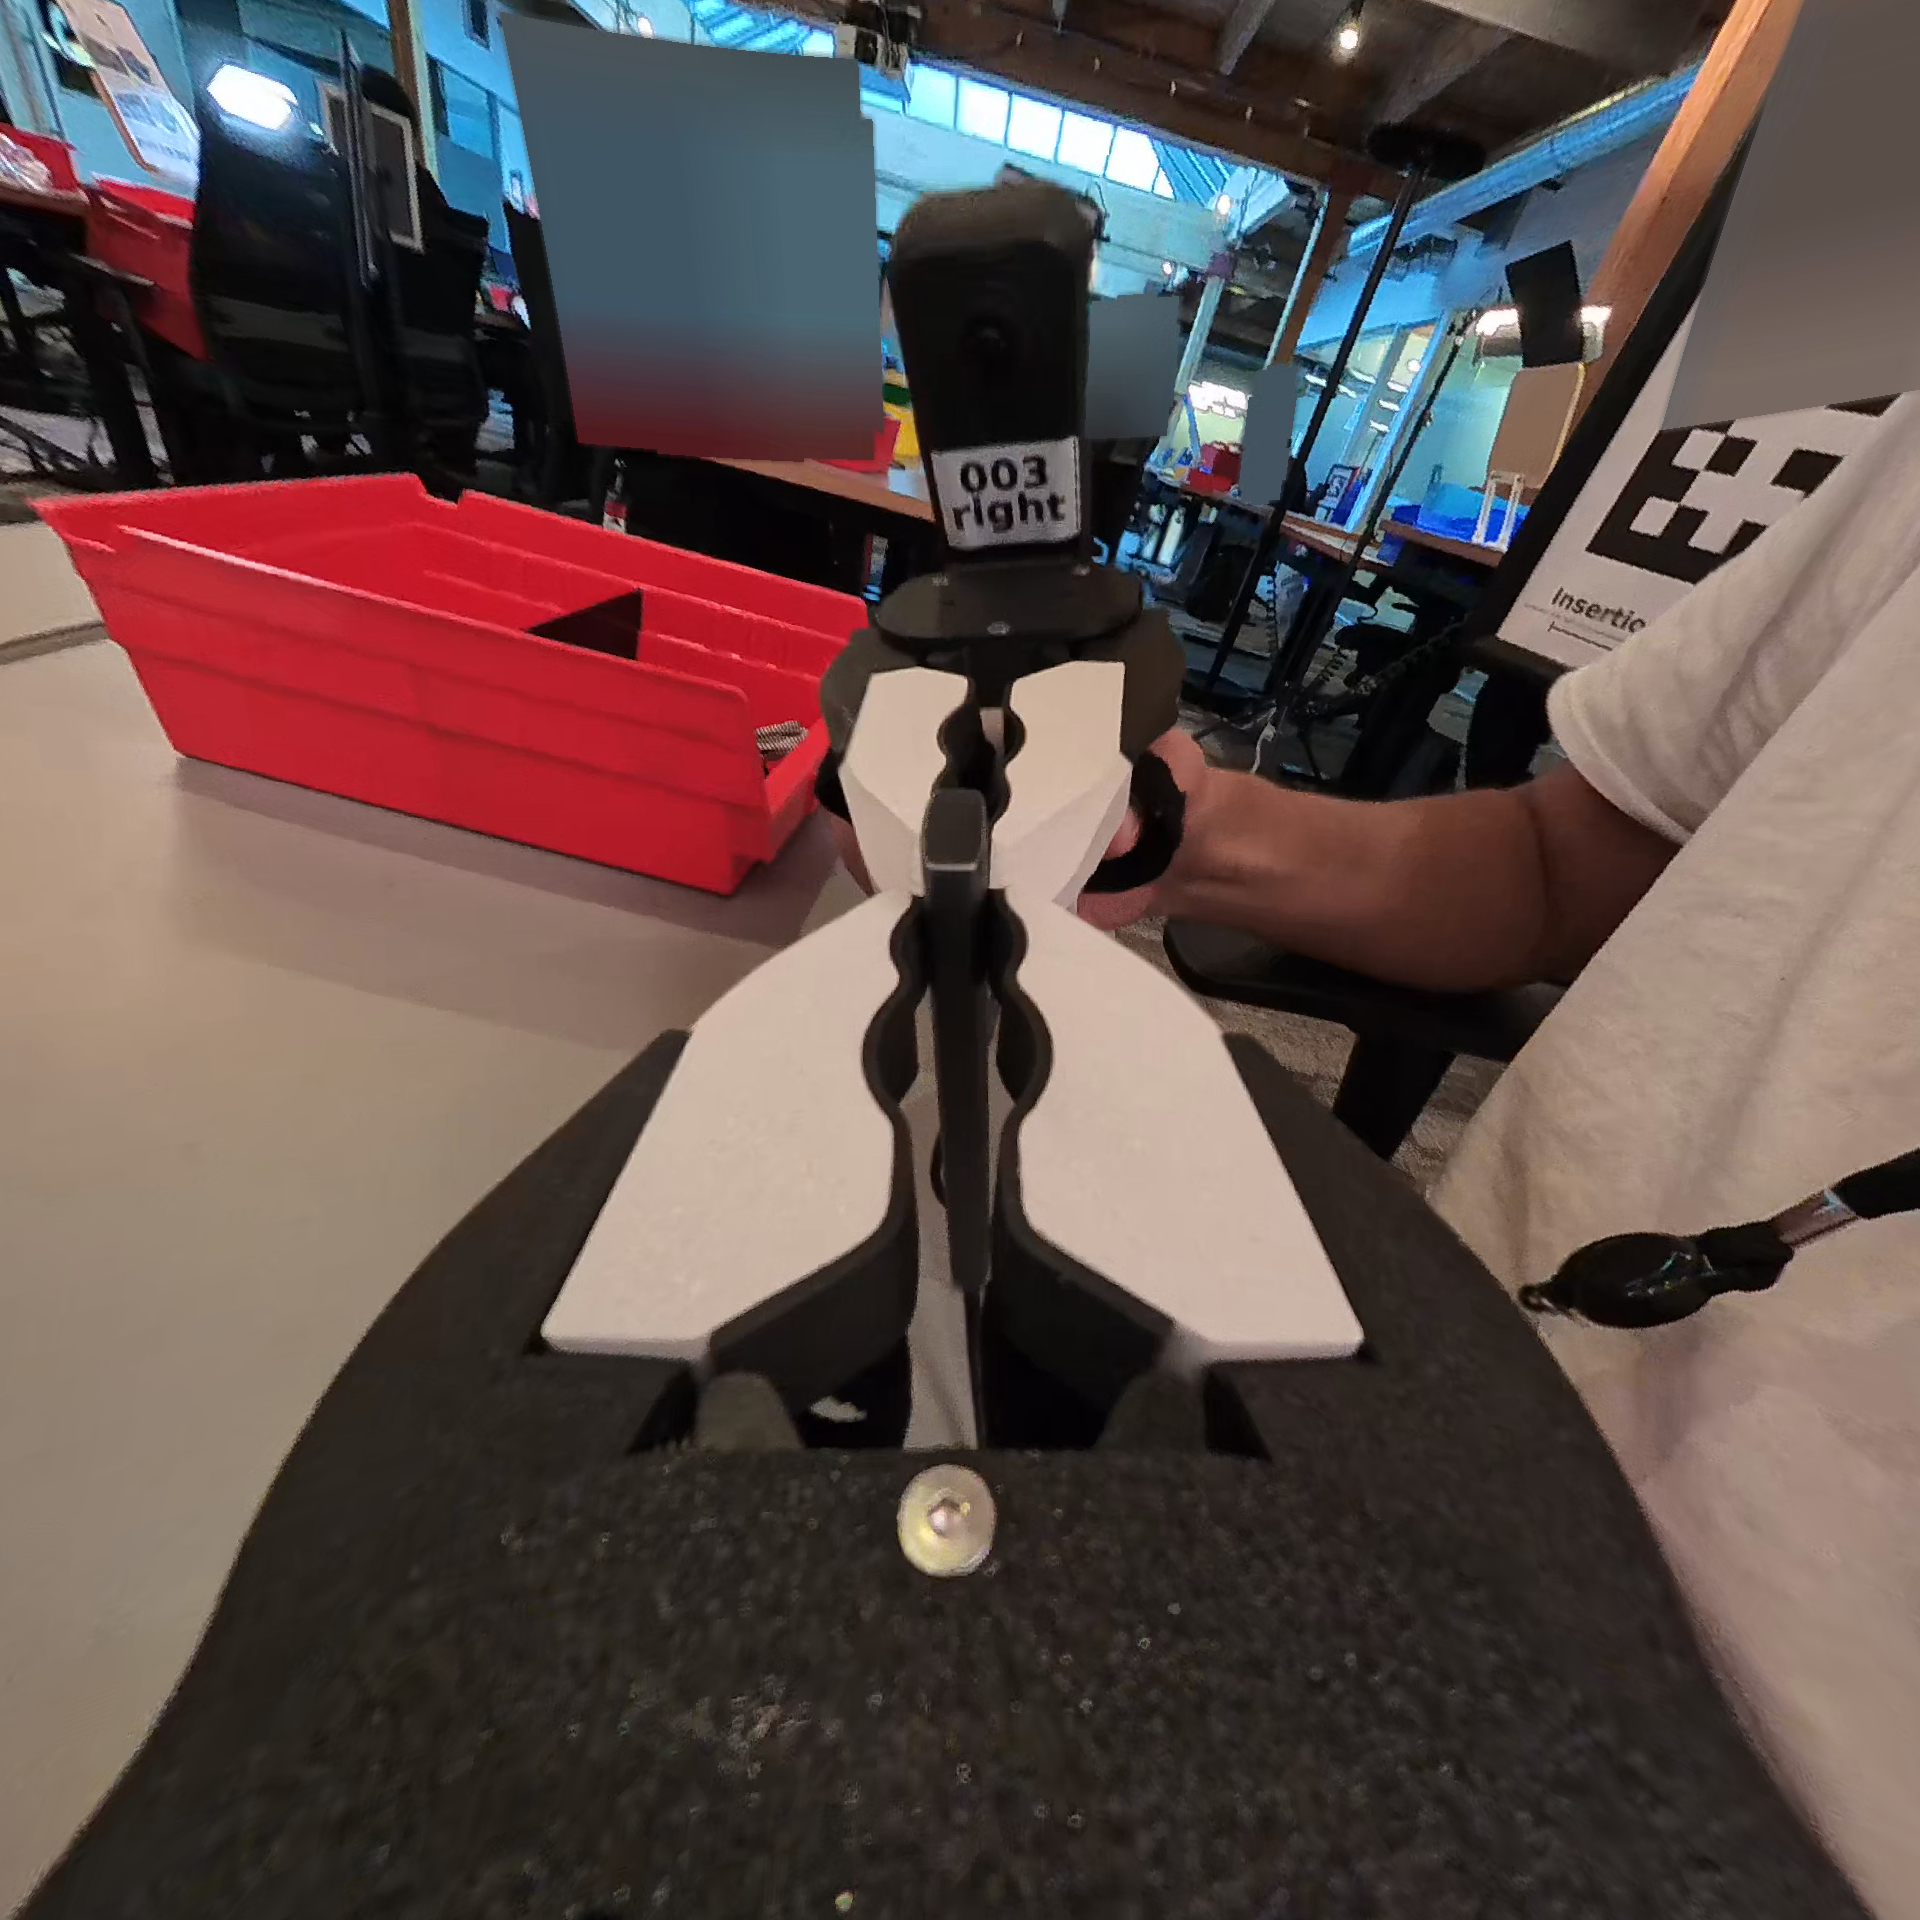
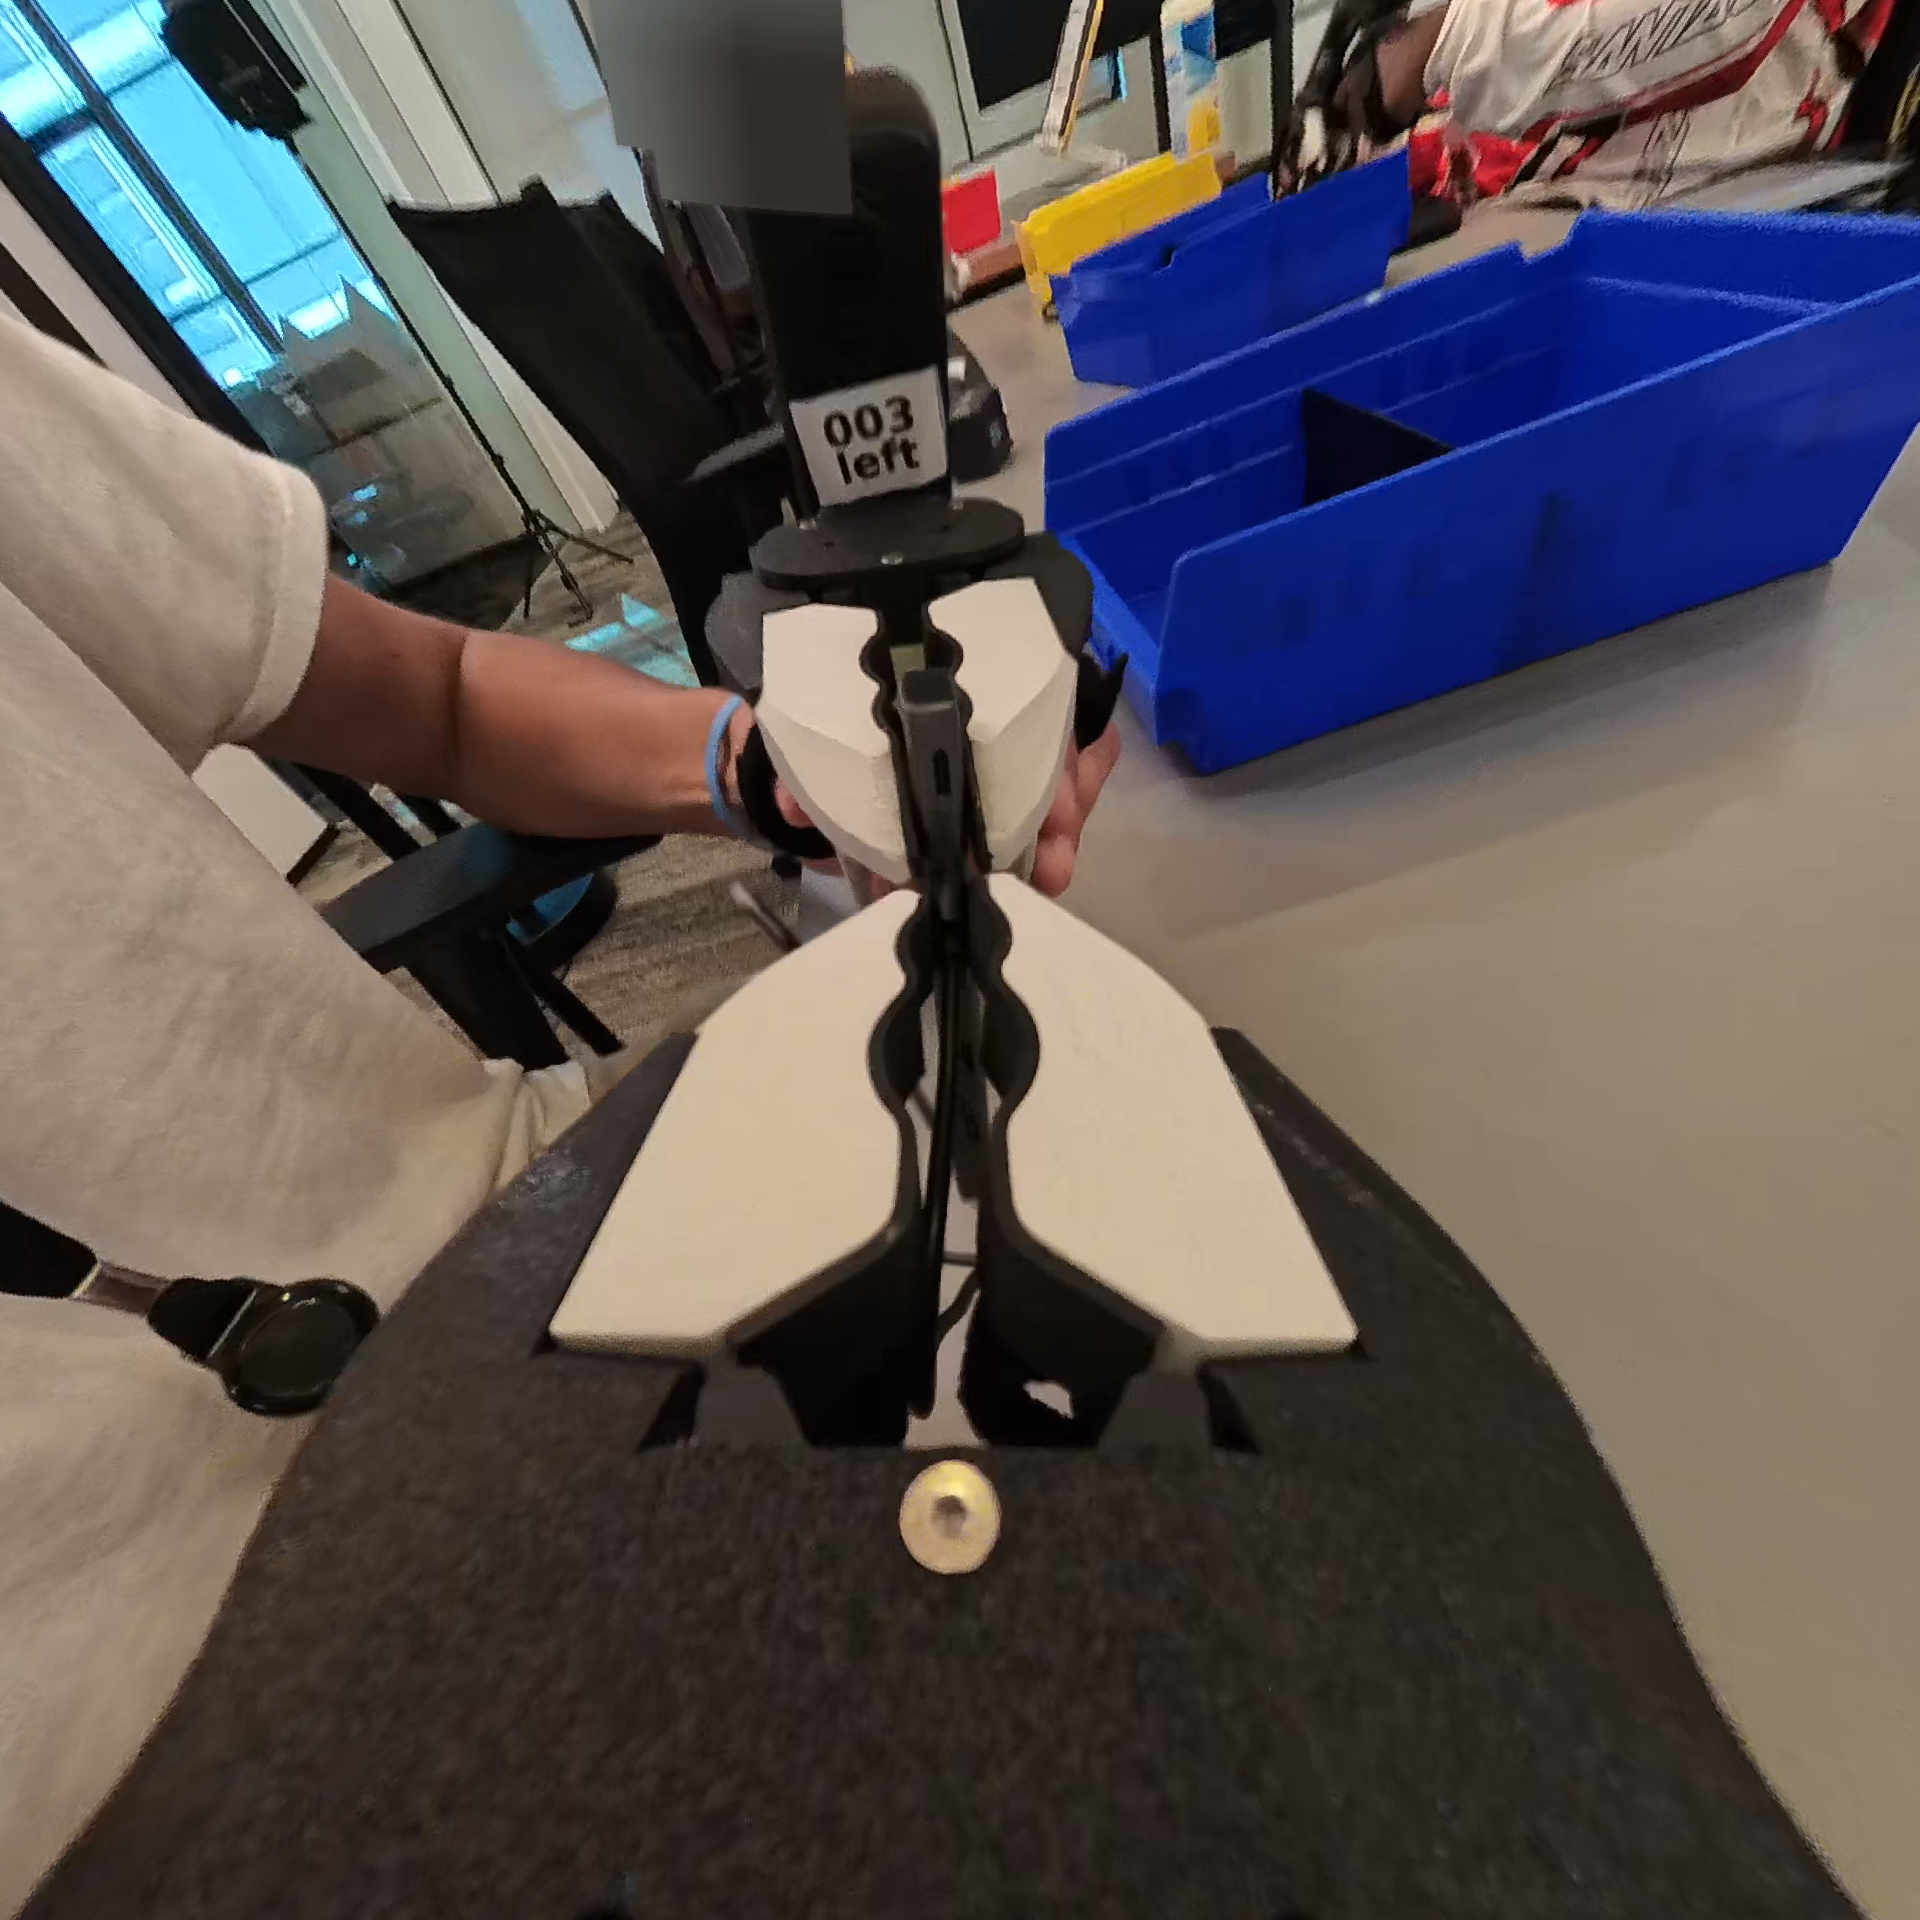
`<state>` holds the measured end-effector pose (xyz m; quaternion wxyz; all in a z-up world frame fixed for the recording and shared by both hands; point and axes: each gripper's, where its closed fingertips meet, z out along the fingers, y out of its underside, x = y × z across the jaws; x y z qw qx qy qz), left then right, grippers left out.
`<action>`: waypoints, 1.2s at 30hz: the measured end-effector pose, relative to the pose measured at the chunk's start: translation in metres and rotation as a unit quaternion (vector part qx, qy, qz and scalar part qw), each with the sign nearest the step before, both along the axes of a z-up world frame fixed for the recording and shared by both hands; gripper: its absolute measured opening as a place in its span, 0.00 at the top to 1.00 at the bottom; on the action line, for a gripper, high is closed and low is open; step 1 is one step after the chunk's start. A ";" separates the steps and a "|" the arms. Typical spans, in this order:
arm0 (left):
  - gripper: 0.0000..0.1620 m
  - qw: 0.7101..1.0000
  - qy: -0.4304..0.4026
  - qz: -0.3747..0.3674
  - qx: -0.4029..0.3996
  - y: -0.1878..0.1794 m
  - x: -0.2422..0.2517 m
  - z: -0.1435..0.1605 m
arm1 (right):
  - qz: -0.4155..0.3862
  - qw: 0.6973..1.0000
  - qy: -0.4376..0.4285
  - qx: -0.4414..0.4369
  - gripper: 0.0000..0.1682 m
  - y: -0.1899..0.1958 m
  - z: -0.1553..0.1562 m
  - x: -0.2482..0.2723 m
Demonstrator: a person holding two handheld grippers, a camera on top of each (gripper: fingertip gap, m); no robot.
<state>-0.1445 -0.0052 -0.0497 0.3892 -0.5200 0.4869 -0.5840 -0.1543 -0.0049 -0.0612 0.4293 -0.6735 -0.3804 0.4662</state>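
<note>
My left gripper [image 1: 956,920] is shut on a slim black connector [image 1: 958,997] that runs forward between its white fingers [image 1: 790,1122]. A thin black cable trails from the connector's rear. My right gripper [image 1: 966,842] faces it tip to tip, held in a person's hand [image 1: 1195,831]. In the right wrist view, my right gripper [image 2: 951,909] is shut on a thin black cable [image 2: 940,1091]. The cable leads to a grey-black connector body [image 2: 932,717] between the fingers of the left gripper [image 2: 935,842]. Both grippers hover just off the grey table's near edge.
A red bin [image 1: 416,707] stands on the grey table [image 1: 208,1039] left of the grippers. A divided blue bin [image 2: 1558,499], a second blue bin [image 2: 1226,281] and a yellow bin [image 2: 1122,208] stand farther off. The person's white shirt [image 1: 1714,1039] and a black chair [image 2: 468,935] are close by. Only a small space, under 4 cm, lies between the two pairs of fingers.
</note>
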 end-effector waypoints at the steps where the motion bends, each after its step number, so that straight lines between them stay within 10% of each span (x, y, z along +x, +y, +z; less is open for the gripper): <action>1: 0.94 1.000 -0.008 -0.003 -0.009 0.001 -0.001 0.003 | -0.002 1.000 0.011 0.003 0.96 0.000 0.003 0.000; 7: 0.94 0.986 -0.110 0.071 -0.103 0.064 -0.060 0.029 | -0.082 0.994 0.074 0.004 0.97 0.023 0.025 0.067; 12: 0.94 0.998 -0.018 0.038 0.051 0.018 -0.020 0.028 | -0.084 0.996 0.001 0.041 0.96 0.023 0.023 0.054; 18: 0.94 0.996 0.010 0.089 0.010 0.036 -0.021 0.011 | -0.132 0.989 0.019 0.062 0.97 0.040 0.042 0.068; 29: 0.94 0.996 0.023 0.080 0.024 0.034 -0.021 0.010 | -0.142 0.954 -0.030 0.263 0.96 0.064 0.286 0.082; 36: 0.94 0.997 0.029 0.077 0.001 0.035 -0.027 0.000 | -0.219 0.926 -0.127 0.280 0.96 0.091 0.321 0.146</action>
